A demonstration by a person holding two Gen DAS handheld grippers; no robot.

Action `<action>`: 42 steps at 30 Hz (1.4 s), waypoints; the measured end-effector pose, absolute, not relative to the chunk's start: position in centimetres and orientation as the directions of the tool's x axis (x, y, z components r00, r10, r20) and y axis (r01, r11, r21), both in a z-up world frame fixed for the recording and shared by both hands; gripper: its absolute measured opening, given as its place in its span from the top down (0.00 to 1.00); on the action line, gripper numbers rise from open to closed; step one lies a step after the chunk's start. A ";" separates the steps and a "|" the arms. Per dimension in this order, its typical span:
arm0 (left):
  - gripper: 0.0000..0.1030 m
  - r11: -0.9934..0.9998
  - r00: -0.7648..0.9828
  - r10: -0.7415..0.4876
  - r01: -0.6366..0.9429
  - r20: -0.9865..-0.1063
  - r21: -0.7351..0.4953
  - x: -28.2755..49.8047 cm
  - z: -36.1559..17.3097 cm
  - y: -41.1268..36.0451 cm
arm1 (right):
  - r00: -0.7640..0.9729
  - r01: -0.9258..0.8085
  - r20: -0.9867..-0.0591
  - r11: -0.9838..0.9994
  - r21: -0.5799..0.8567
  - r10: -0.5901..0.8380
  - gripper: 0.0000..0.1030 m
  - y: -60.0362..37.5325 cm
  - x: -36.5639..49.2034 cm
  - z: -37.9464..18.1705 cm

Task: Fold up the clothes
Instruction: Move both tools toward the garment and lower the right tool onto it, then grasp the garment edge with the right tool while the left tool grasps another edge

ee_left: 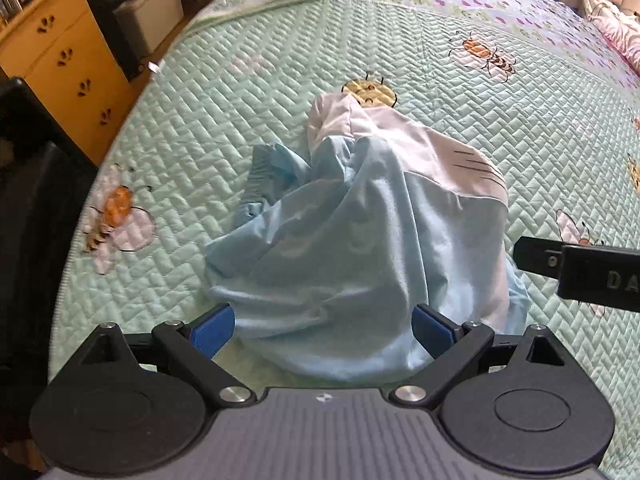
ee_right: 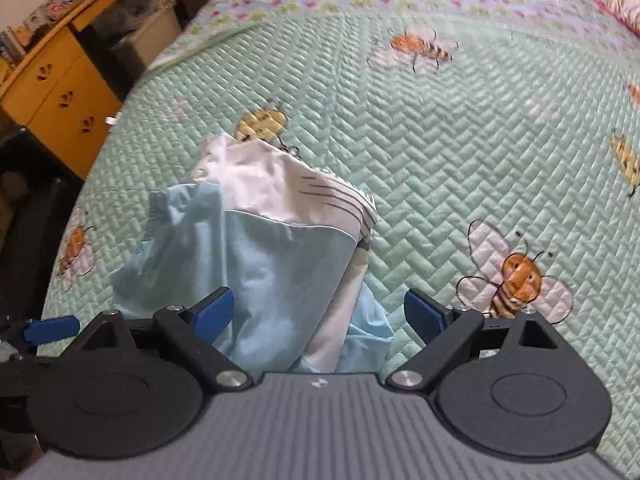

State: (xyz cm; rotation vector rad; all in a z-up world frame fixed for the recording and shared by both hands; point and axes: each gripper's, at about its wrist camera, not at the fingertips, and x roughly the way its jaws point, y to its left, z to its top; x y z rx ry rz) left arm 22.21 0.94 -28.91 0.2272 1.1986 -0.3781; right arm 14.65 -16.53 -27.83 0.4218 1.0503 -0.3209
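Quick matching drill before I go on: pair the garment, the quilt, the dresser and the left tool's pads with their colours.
Things:
1. garment
2. quilt
3. dresser
4. left tool's pads

Colours:
A. yellow-orange wood
B. dark blue
C. light blue with a white panel
D. mint green with bee pictures

Pairs: 1-C, 2-D, 3-A, 4-B

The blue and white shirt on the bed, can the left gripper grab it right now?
Probably yes. The left gripper is open, and the crumpled shirt lies right between its blue fingers with nothing in the way.
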 end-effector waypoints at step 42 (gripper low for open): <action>0.97 0.856 0.461 -0.496 0.402 -0.736 -0.326 20.8 -14.9 3.4 | 0.696 0.198 -0.674 0.837 0.510 0.246 0.93 -14.6 19.2 -13.8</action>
